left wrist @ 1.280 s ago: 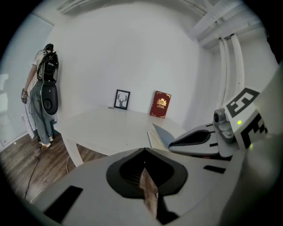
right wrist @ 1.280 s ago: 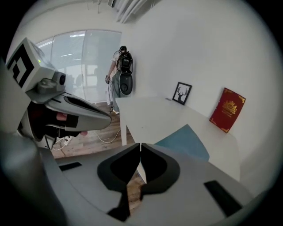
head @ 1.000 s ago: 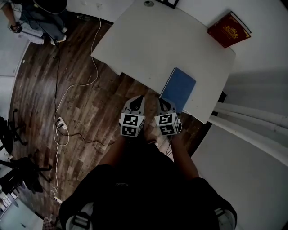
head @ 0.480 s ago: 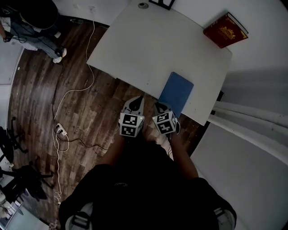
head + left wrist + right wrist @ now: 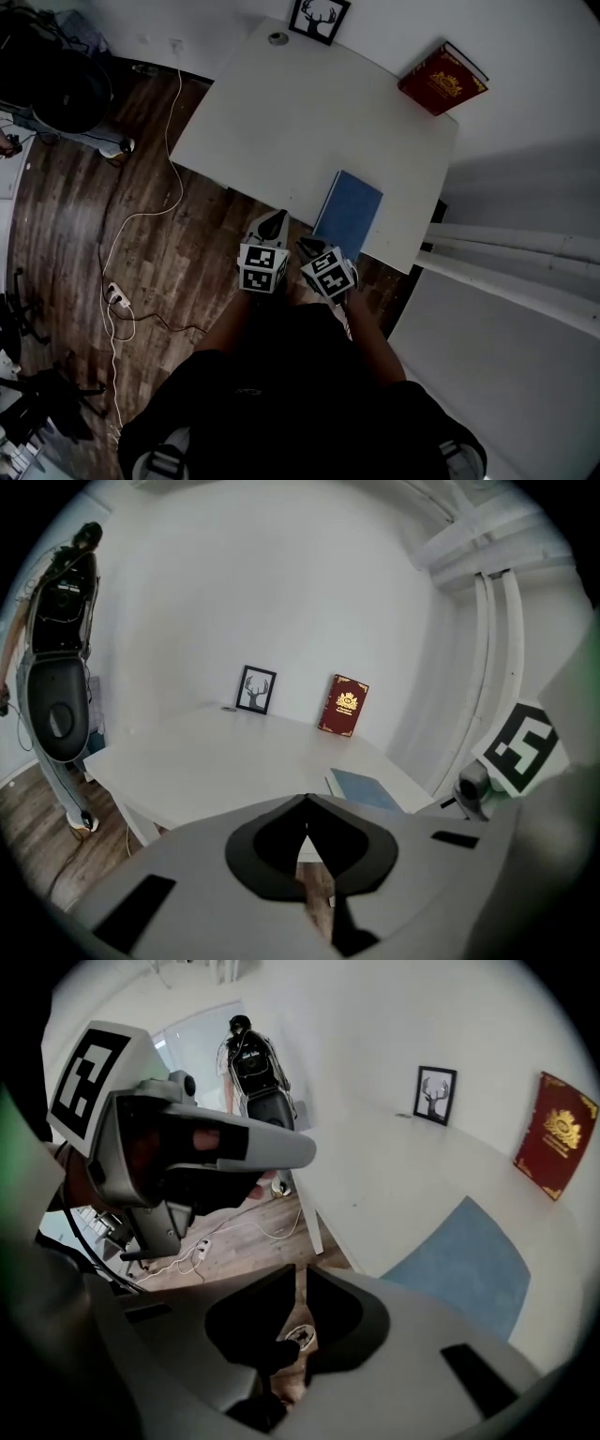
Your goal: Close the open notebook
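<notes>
Upper centre of the head view, one white surface (image 5: 281, 112) stands on a wooden floor (image 5: 84, 206). One closed blue notebook (image 5: 348, 214) lies at its lower-right edge. One red book (image 5: 442, 79) and one framed picture (image 5: 320, 19) stand along the far side. Over open floor just off the near edge, the left hand-held gripper (image 5: 275, 221) and the right hand-held gripper (image 5: 307, 247) are each pressed together, empty.

I log the blue notebook (image 5: 348, 214) closed, cover up, flat on the white surface (image 5: 281, 112), at the near edge close to the right corner.
</notes>
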